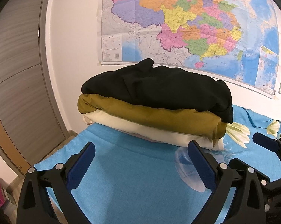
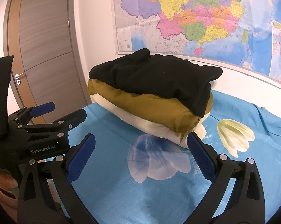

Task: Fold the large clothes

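Folded stack point(image 1: 155, 100) (3 pcs), tongs point(image 1: 140, 149) empty.

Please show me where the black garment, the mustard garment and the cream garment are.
black garment point(image 1: 159, 85): left wrist view, top face.
mustard garment point(image 1: 149, 115): left wrist view, front fold.
cream garment point(image 2: 149, 127): right wrist view, front edge.

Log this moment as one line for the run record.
left gripper: open, empty | right gripper: open, empty | stack: black garment on mustard garment on cream garment | on blue bedsheet
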